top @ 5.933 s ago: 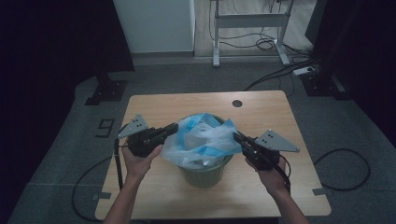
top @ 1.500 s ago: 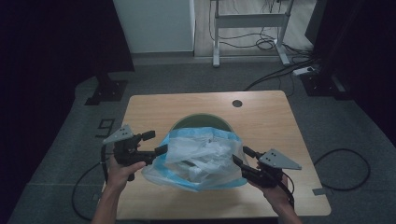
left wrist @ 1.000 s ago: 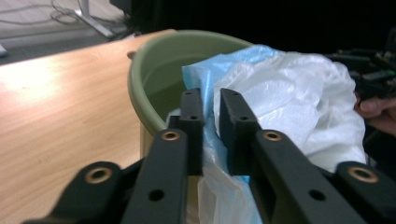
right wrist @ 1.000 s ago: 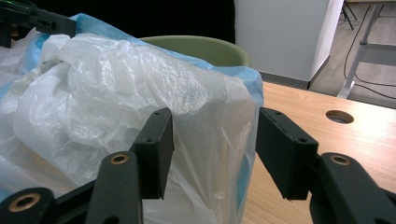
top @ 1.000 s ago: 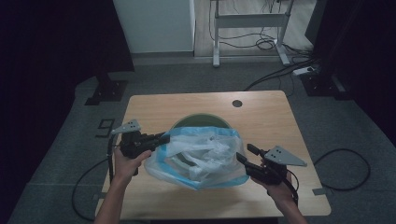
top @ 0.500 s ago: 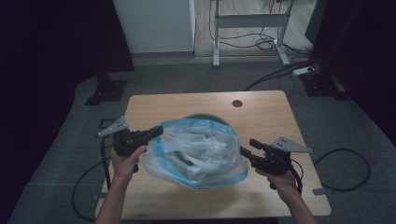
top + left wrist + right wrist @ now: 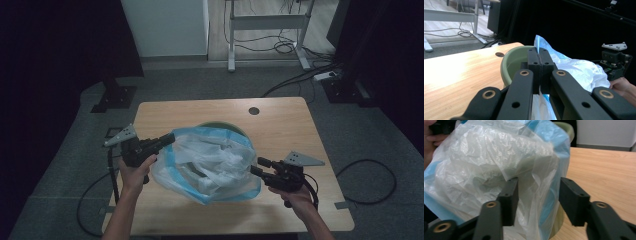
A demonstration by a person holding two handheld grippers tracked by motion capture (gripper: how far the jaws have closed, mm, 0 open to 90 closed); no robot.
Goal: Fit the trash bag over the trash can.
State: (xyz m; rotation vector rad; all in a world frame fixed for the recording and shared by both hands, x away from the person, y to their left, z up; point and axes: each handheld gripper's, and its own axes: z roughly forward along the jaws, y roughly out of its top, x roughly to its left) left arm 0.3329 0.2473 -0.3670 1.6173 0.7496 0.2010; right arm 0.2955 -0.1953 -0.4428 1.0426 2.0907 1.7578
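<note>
A clear plastic bag (image 7: 210, 160) with a blue rim hangs above the wooden table (image 7: 285, 130), in front of a green bin (image 7: 227, 127). My left gripper (image 7: 170, 140) is shut on the bag's blue rim at its left side. In the left gripper view the jaws pinch that rim (image 7: 537, 46) beside the bin (image 7: 514, 60). My right gripper (image 7: 258, 167) is at the bag's right side. Its jaws have just been closing and still stand apart, with the bag's film (image 7: 534, 185) between them and no pad pressing on it. My right gripper (image 7: 539, 200) is open.
A round cable hole (image 7: 254, 110) sits near the table's far edge. Behind the table, a white desk frame (image 7: 265, 20), loose cables and a power strip (image 7: 325, 76) lie on the floor. Dark curtains close in both sides.
The bag, earlier seated in the bin, now hangs out of it toward the near edge. The right gripper has shifted slightly left and down toward the bag. The left gripper has held still.
</note>
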